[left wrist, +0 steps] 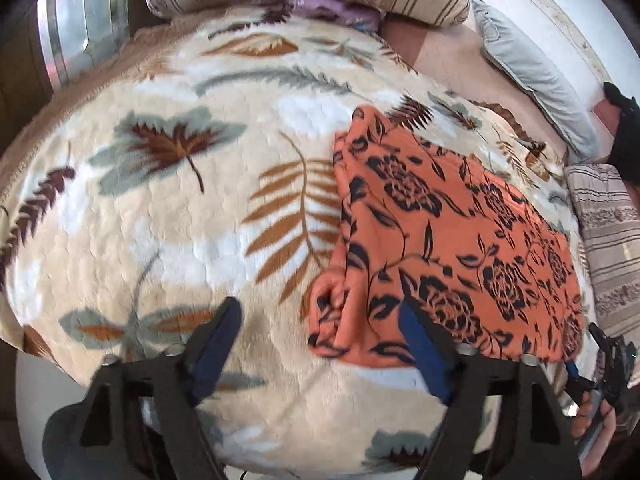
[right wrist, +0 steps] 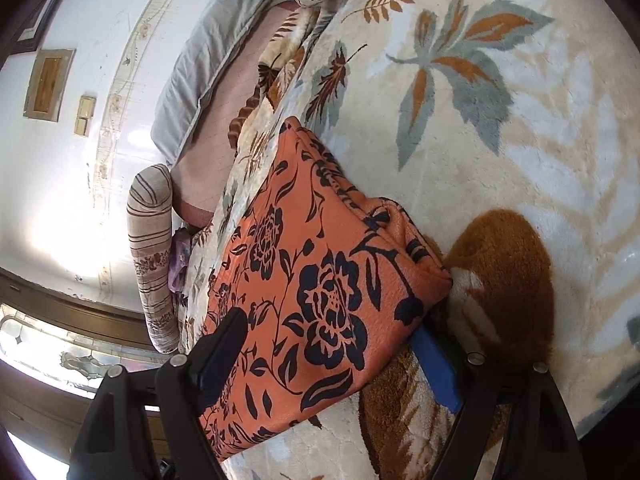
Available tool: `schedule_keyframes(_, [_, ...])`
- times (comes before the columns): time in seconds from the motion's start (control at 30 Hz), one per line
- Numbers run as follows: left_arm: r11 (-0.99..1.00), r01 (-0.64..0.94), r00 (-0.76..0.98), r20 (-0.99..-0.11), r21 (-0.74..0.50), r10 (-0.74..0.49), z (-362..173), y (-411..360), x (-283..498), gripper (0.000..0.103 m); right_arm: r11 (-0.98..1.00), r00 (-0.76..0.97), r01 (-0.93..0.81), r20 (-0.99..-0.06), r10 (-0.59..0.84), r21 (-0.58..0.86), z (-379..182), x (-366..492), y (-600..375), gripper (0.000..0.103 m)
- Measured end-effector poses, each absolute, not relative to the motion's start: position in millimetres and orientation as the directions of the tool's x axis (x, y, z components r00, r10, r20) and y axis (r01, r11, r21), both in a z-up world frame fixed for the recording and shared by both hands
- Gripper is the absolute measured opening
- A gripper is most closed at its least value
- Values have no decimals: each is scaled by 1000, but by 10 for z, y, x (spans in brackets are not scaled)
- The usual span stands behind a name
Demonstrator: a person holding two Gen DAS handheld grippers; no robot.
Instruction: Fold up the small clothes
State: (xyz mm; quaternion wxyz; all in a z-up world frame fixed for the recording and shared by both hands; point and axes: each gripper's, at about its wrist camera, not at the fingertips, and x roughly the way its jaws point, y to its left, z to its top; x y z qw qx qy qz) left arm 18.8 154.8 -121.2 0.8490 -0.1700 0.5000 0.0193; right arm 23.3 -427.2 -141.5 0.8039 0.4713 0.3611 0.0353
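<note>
left wrist: left gripper [left wrist: 320, 344] released | right gripper [right wrist: 332, 344] spread around orange cloth [right wrist: 320, 280]

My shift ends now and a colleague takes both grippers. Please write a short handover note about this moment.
Left gripper: open, holding nothing, over the leaf-pattern blanket beside the near left corner of the orange floral garment.
Right gripper: open, jaws on either side of the garment's corner, not closed on it.
Done: the garment lies folded into a rough rectangle on the blanket.
Left: judge whether one more fold is needed, then neaten the bunched near left corner.
</note>
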Motion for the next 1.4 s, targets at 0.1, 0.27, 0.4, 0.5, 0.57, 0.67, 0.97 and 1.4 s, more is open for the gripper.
schedule_keyframes(0.1, [939, -186, 461, -869, -290, -178, -1314, 1505, 181, 60, 549, 739, 280, -542, 400, 787, -1422, 220, -4277, 84])
schedule_keyframes(0.27, [946, -167, 452, -874, -279, -178, -1313, 1366, 314, 49, 562, 739, 271, -543, 400, 782, -1424, 214, -4259, 84])
schedule_keyframes(0.4, [950, -159, 450, -876, -270, -174, -1356, 1363, 351, 26, 563, 739, 266, -541, 401, 782, -1427, 211, -4259, 84])
schedule_keyframes(0.5, [940, -185, 439, -880, -287, -182, -1409, 1416, 337, 9, 564, 740, 264, -539, 401, 782, -1429, 194, -4251, 84])
schedule_keyframes(0.57, [902, -250, 429, -876, -352, -222, -1498, 1546, 287, 9, 565, 740, 265, -540, 400, 782, -1431, 189, -4243, 84])
schedule_keyframes(0.67, [861, -288, 432, -859, -420, -275, -1608, 1690, 243, 9, 568, 740, 264, -541, 399, 779, -1433, 184, -4240, 84])
schedule_keyframes(0.97, [960, -147, 450, -881, -237, -149, -1096, 1328, 339, 34, 573, 739, 260, -542, 399, 777, -1423, 196, -4239, 84])
schedule_keyframes(1.4, [951, -308, 386, -919, -40, 86, -1555, 1746, 1791, 17, 560, 739, 251, -530, 416, 790, -1440, 234, -4245, 86])
